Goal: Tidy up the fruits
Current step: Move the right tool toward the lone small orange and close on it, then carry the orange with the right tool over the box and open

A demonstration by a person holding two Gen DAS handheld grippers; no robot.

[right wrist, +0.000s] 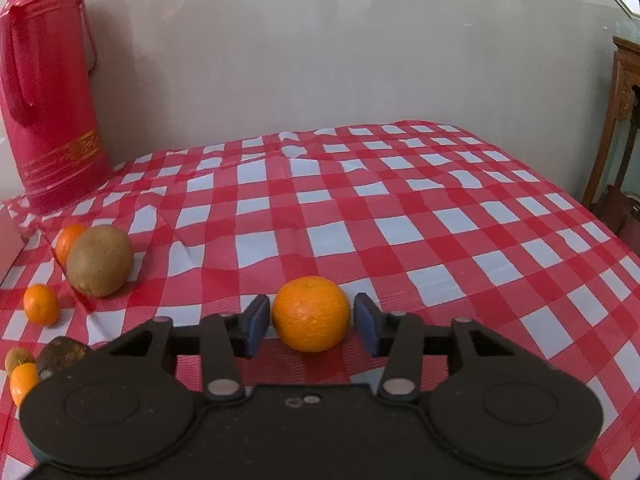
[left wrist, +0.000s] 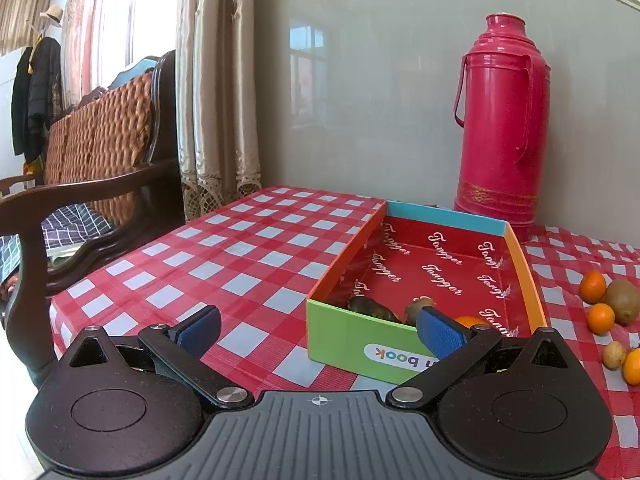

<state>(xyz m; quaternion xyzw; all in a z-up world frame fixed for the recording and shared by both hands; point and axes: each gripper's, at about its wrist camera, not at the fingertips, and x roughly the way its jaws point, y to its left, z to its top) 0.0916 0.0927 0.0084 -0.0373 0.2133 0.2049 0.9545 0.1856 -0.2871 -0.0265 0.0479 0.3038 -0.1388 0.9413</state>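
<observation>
Right gripper (right wrist: pixel 311 324): nearest item; blue fingers (right wrist: pixel 256 325) set either side of a mandarin (right wrist: pixel 311 313), a thin gap showing at each side, not yet pinching.
Left gripper (left wrist: pixel 318 334): fingers spread wide, nothing between them, hanging over the near end of the box.
Box (left wrist: pixel 352 342): open cardboard, red lining, on the checked surface (right wrist: pixel 400 216); a few fruits lie at its near end.
Loose fruit: kiwi (right wrist: pixel 100 261) and small mandarins at near left, well apart from the box in this view.
Thermos (right wrist: pixel 44 92): red, far left, by the wall.
Step in hand: grasping the mandarin.
Next move: likely pinch firmly, lift, carry left to the box.
</observation>
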